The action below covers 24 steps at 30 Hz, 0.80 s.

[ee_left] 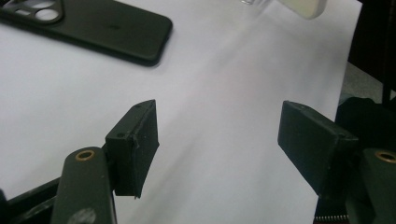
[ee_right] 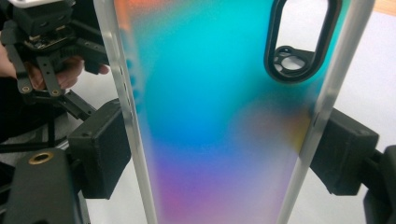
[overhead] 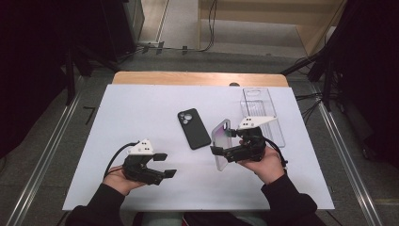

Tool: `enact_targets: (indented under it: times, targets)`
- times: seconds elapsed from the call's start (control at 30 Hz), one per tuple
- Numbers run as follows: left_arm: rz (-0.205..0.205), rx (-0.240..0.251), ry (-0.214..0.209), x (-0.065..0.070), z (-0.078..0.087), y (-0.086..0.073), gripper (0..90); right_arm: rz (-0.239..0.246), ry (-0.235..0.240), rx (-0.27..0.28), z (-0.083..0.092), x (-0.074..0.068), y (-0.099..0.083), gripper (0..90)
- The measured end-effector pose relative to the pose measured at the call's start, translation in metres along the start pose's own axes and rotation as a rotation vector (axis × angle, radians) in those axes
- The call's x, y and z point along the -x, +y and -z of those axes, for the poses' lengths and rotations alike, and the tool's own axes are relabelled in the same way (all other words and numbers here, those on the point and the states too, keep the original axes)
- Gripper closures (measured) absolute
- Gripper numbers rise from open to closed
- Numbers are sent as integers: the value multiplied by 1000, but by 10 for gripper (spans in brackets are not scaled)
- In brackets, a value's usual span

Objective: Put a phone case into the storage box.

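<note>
The left gripper [overhead: 162,165] is hanging released over the sheet [overhead: 141,108], nothing between its jaws. Beyond it the phone [overhead: 194,128] is lying face down. The right gripper [overhead: 225,141] is grasping the iridescent case [overhead: 220,143] by its edges; squeezing such slick rims, it is risking a slip or twist.

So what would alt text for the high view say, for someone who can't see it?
A person's right gripper holds an iridescent phone case upright by its edges over a white table. The left gripper hovers open and empty, a black phone lies face down mid-table, and a clear plastic box sits behind.
</note>
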<state>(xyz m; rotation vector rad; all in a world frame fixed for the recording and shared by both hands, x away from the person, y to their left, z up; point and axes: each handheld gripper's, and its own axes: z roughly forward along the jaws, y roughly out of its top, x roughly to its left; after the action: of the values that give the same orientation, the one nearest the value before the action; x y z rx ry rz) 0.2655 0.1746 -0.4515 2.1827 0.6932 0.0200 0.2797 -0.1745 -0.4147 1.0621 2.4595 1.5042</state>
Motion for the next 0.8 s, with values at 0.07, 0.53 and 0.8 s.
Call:
enact_targets:
  times: [0.07, 0.53, 0.8]
  targets:
    - [22, -3, 28, -2, 2, -4, 296, -10, -9, 7, 2, 1, 1, 151]
    - [100, 41, 97, -5, 13, -11, 296, -103, -191, 91, 25, 3, 11, 151]
    - [129, 56, 106, -4, 18, -16, 296, -137, -295, 145, 40, 17, 15, 151]
